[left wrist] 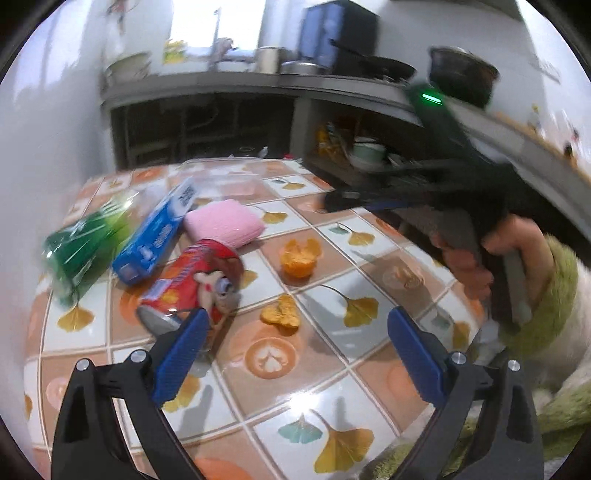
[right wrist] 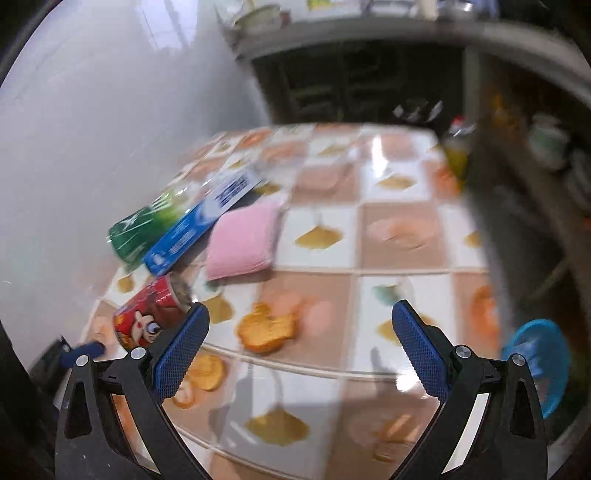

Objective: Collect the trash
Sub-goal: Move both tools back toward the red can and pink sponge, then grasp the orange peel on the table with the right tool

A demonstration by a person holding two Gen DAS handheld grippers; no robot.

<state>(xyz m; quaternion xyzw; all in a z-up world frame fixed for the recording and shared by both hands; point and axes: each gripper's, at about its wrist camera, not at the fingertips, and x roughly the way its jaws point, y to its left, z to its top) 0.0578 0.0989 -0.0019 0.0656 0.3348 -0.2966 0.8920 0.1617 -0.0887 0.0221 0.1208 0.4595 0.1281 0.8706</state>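
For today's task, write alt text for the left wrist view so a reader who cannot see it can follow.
The open left gripper hovers over a tiled tabletop strewn with a red can, orange peel pieces, a blue box, a green bottle and a pink sponge. At right, a hand holds the right gripper above the table; a kitchen counter lies behind.

White wall (left wrist: 55, 129), grey kitchen counter (left wrist: 229, 79), bright window (left wrist: 218, 22).

Tiled table (left wrist: 325, 373); can (left wrist: 192, 284), peels (left wrist: 300, 257), sponge (left wrist: 224, 221), box (left wrist: 159, 236).
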